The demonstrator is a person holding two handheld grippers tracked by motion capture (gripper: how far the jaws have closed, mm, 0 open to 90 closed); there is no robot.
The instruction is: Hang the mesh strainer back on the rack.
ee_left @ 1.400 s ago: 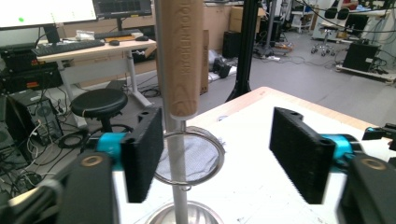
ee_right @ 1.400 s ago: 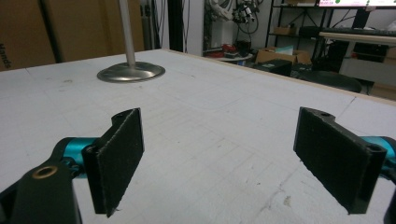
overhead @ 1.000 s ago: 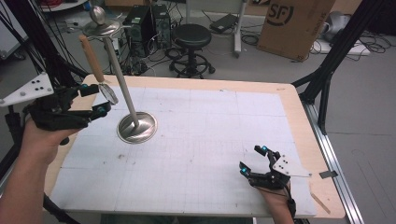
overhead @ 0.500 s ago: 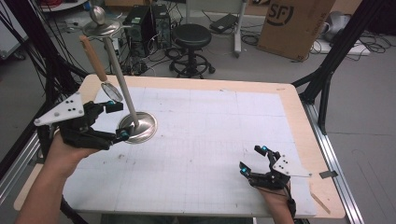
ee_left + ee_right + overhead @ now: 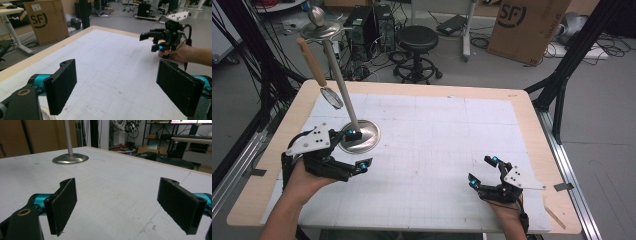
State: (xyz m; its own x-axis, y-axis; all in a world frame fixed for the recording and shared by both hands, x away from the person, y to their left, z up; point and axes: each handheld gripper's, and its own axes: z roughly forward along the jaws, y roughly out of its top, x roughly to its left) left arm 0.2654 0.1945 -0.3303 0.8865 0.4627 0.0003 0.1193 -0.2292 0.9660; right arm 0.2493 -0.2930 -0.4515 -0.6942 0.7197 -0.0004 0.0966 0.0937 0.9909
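A metal stand (image 5: 343, 90) rises tilted from a round base (image 5: 367, 134) at the table's left; the base (image 5: 70, 158) also lies ahead in the right gripper view. From its top disc hangs a tool with a wooden handle (image 5: 312, 62) and a round head (image 5: 332, 97). My left gripper (image 5: 358, 149) is open just in front of the base, nothing between its fingers, and in its own view my left gripper (image 5: 115, 90) faces across the mat. My right gripper (image 5: 482, 171) is open and empty low over the mat at the front right. My right gripper (image 5: 116, 206) points toward the stand.
The white gridded mat (image 5: 437, 135) covers a wooden table (image 5: 532, 115). Behind the table stand a black stool (image 5: 417, 40), a cardboard box (image 5: 524, 22) and computer cases. Black frame posts (image 5: 562, 75) flank the table on both sides. The other hand's gripper (image 5: 165, 37) appears in the left gripper view.
My left gripper has come from the table's left edge, beside the hanging tool, down and right to the front of the stand's base. The right gripper has stayed put.
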